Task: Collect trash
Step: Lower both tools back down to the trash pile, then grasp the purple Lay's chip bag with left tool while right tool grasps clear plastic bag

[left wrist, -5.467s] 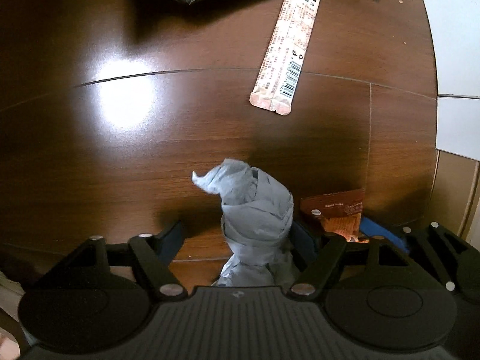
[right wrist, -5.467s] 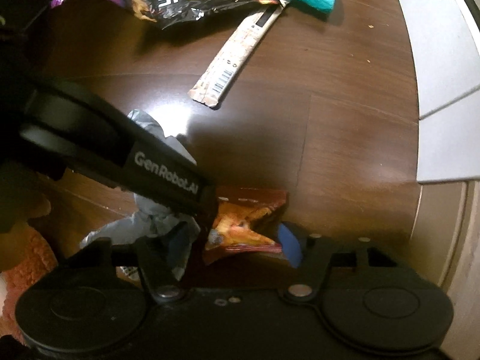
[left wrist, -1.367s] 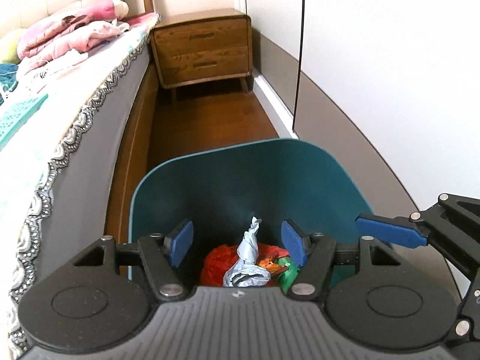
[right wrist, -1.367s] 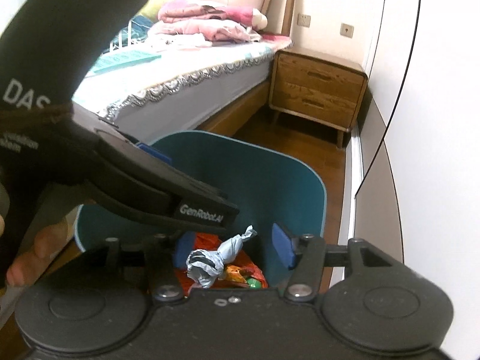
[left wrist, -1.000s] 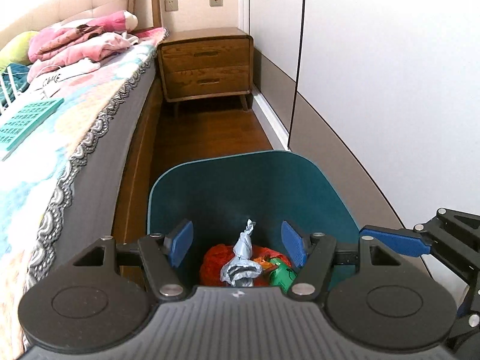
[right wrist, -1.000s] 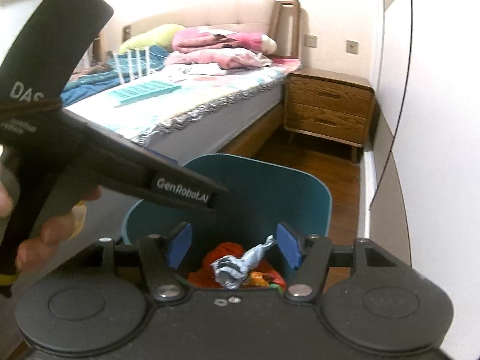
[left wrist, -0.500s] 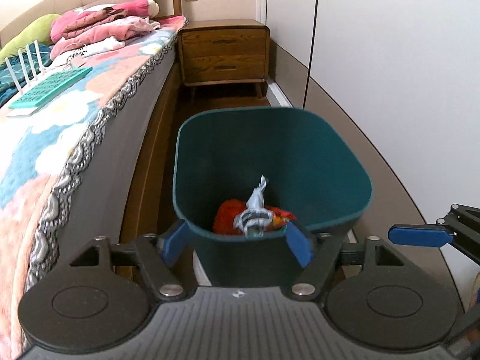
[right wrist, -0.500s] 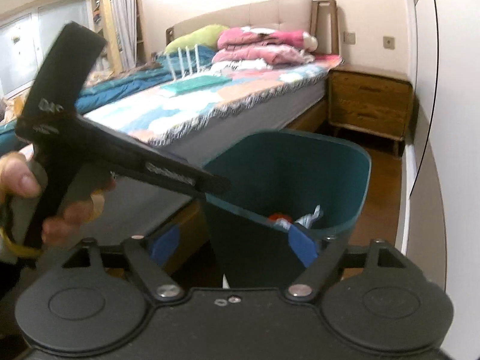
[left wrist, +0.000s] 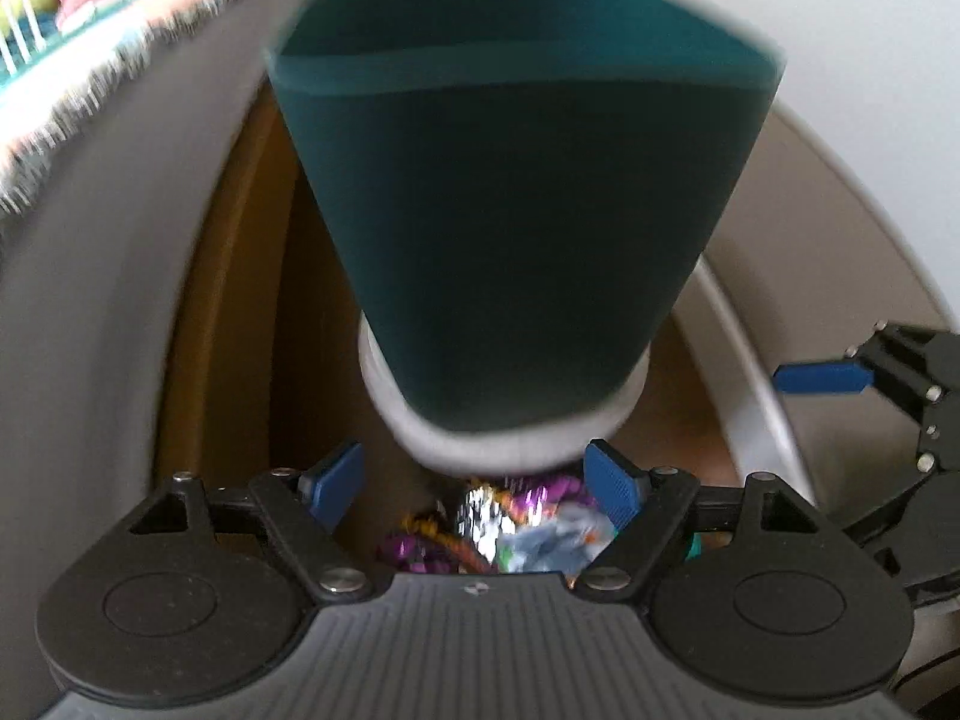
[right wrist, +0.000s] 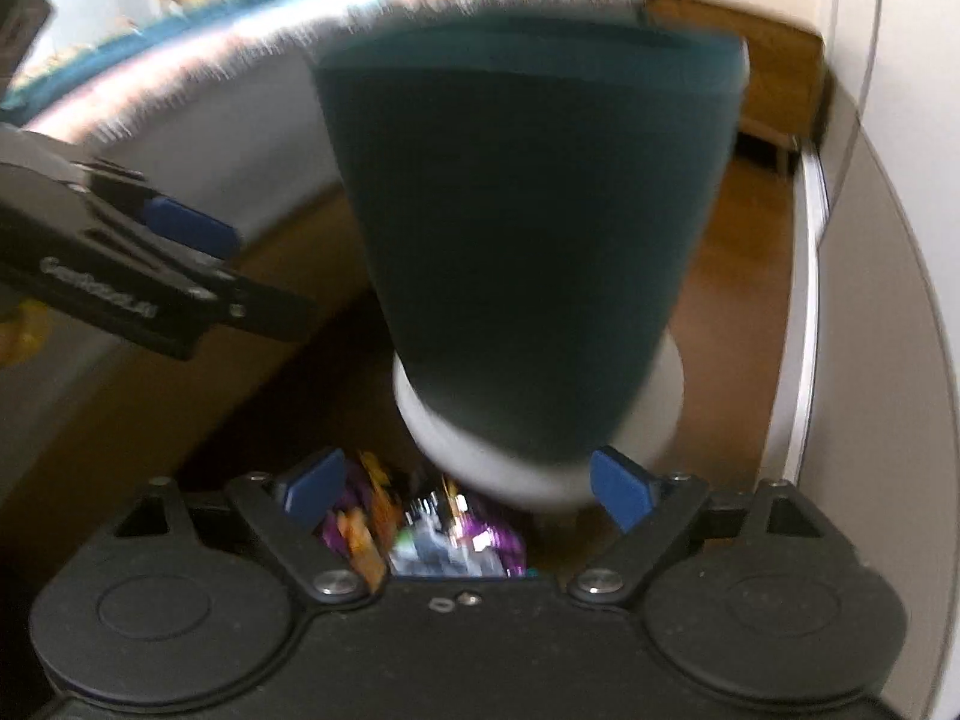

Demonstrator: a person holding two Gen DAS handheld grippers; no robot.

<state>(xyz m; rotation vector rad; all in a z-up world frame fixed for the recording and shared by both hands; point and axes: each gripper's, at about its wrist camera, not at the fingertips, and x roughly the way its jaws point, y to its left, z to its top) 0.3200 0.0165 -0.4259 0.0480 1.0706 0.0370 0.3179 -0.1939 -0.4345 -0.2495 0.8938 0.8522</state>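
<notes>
The teal trash bin (left wrist: 522,228) on its white base (left wrist: 492,450) stands on the wooden floor, blurred and seen from the side; its inside is hidden. At its foot lies a heap of crumpled wrappers (left wrist: 498,531), purple, foil and grey. My left gripper (left wrist: 474,483) hangs low just before the base, jaws opening, wrappers below and between the fingers but untouched. My right gripper (right wrist: 468,489) is likewise low at the bin (right wrist: 528,228), jaws opening over the same wrappers (right wrist: 426,534). A blue pad (left wrist: 822,378) of the right gripper shows at the right.
A bed with a grey side panel (left wrist: 102,276) and a fringed cover runs along the left. White wall and skirting (left wrist: 840,210) close the right side. A wooden nightstand (right wrist: 774,78) stands behind the bin. The floor strip between bed and wall is narrow.
Both grippers have dropped from above the bin's rim to floor level at its foot. The bin's contents went out of sight, floor wrappers came into view, and both jaws spread wider.
</notes>
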